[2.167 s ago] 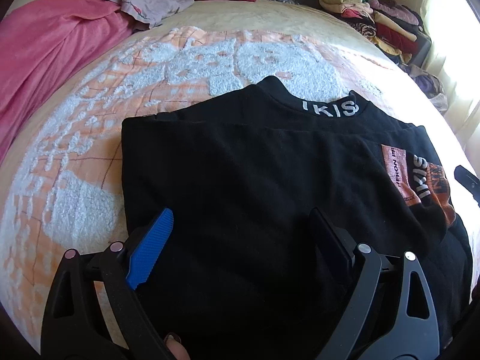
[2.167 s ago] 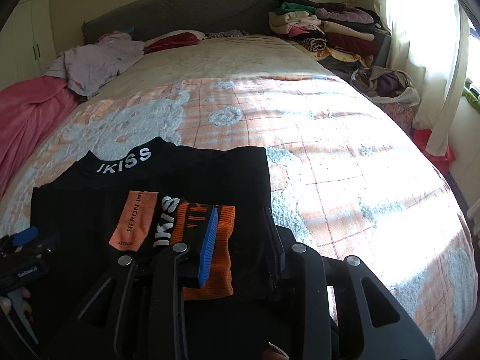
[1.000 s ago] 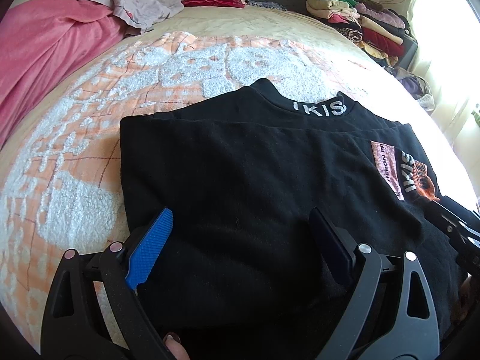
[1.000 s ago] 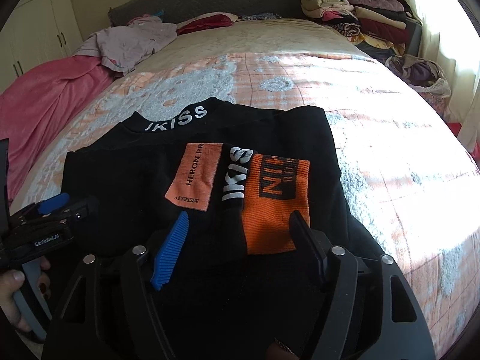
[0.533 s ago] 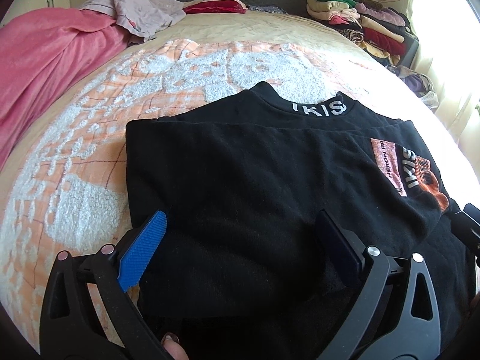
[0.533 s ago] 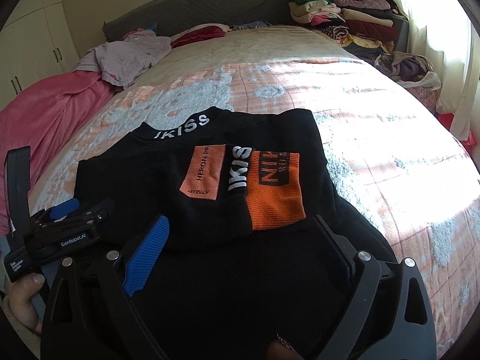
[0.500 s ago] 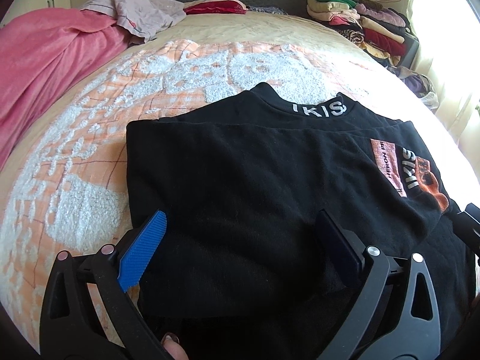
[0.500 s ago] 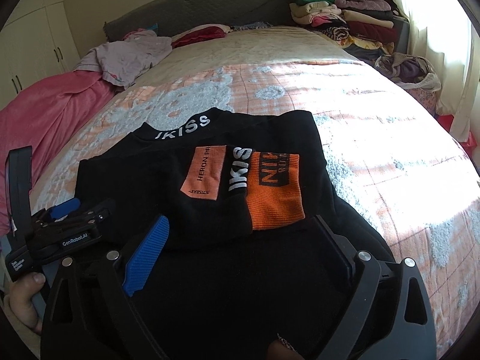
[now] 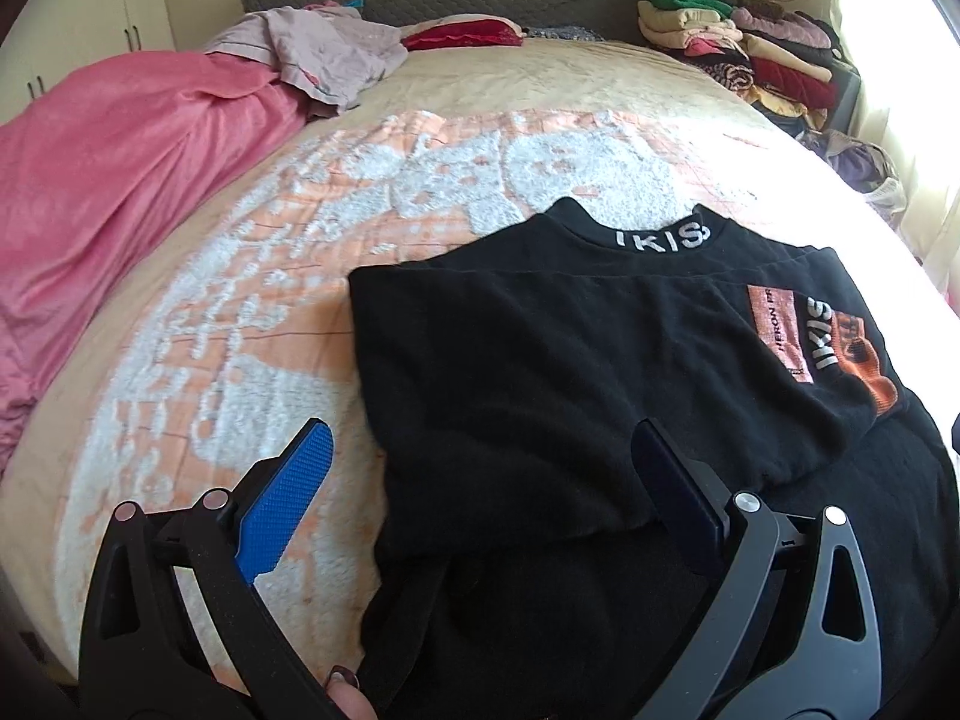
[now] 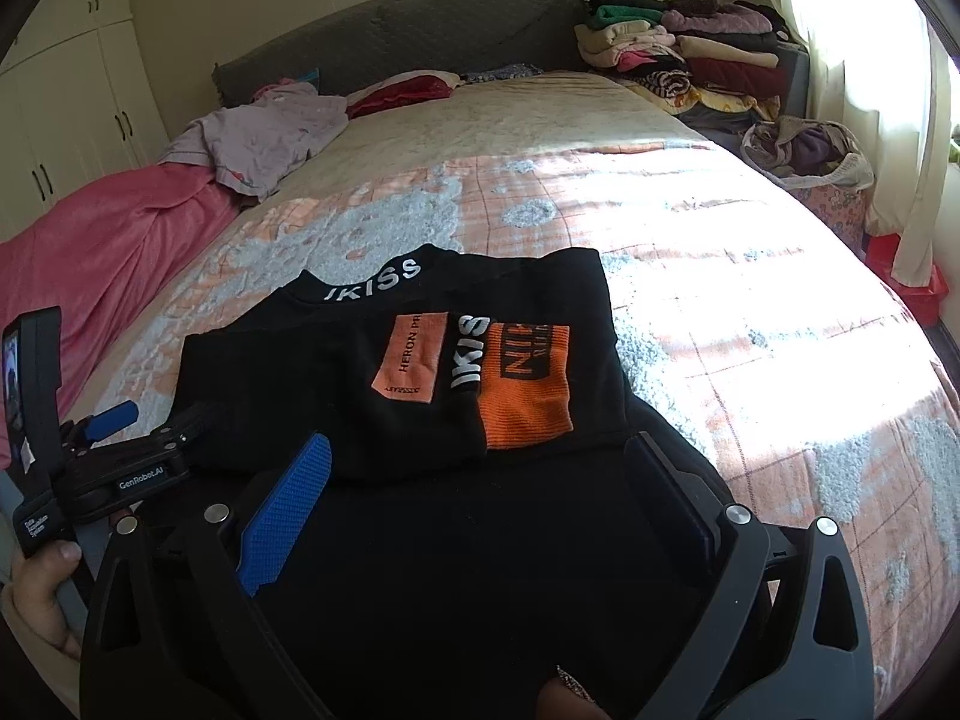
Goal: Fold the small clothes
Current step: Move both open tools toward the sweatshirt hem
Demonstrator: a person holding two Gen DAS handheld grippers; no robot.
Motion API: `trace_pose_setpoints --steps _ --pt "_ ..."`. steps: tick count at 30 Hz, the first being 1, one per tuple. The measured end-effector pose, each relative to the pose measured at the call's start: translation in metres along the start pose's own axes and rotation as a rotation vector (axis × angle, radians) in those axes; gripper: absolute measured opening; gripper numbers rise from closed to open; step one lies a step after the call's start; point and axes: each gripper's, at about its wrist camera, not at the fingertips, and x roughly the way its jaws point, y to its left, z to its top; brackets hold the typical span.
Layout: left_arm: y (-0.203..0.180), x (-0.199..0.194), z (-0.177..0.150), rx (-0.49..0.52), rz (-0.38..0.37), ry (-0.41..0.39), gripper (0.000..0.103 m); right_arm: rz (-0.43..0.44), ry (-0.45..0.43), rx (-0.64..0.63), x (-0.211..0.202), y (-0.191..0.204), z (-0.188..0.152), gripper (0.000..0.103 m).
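Observation:
A black top (image 9: pixel 570 360) with white lettering on its collar (image 9: pixel 660 237) lies on the bed, its sides folded inward. The folded part with orange patches (image 10: pixel 522 384) rests flat on top. My left gripper (image 9: pixel 480 432) hovers open over the garment's near left edge, nothing between its blue pad (image 9: pixel 288 498) and black pad. My right gripper (image 10: pixel 477 444) hangs over the near black cloth (image 10: pixel 450 552), its jaws opening and empty. The left gripper (image 10: pixel 159 417) also shows at the right wrist view's left edge, held by a hand (image 10: pixel 42 600).
An orange-and-white fleecy bedspread (image 9: pixel 240 324) covers the bed. A pink blanket (image 9: pixel 120 168) lies at the left, a lilac garment (image 9: pixel 324 54) and a red pillow (image 9: pixel 462 33) by the grey headboard (image 10: pixel 420 18). Folded clothes (image 10: pixel 678 66) and a laundry basket (image 10: pixel 810 162) stand at the right.
Both grippers have drawn back and risen from the black top, and their jaws have widened. The right one has let go of the orange-patched fold, which now lies flat.

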Motion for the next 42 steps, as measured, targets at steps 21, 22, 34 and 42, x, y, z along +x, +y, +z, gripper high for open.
trace_pose_setpoints --steps 21,22,34,42 --pt "0.021 -0.081 -0.016 -0.024 0.012 -0.045 0.093 -0.04 -0.1 0.032 -0.082 -0.035 -0.01 0.098" --pt "0.021 -0.084 -0.018 -0.024 0.013 -0.047 0.093 -0.042 -0.104 0.036 -0.086 -0.039 -0.011 0.098" --pt "0.034 -0.109 -0.039 -0.043 0.024 -0.038 0.093 -0.041 -0.128 0.091 -0.118 -0.078 -0.029 0.098" --pt "0.066 -0.113 -0.068 -0.11 0.025 0.021 0.093 -0.055 -0.093 0.08 -0.119 -0.087 -0.05 0.098"
